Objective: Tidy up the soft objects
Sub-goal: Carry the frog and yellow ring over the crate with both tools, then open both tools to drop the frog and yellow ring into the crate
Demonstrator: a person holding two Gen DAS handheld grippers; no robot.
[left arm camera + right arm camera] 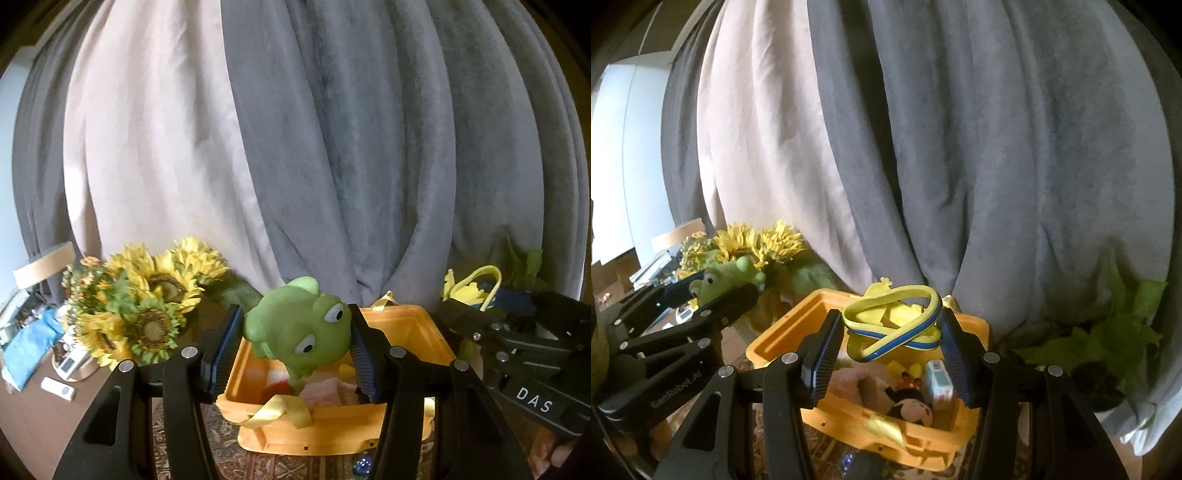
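The left gripper (295, 350) squeezes a green frog toy (301, 328) above the yellow bin (424, 332), near its back edge. The frog looks light and squishy w/ smooth skin, so it could slip; its fat middle is prob. the best spot to hold. Its face tips down and right, body running back-left. The right gripper (890, 345) pinches a bendy yellow-blue band toy (894, 325) over the bin too.
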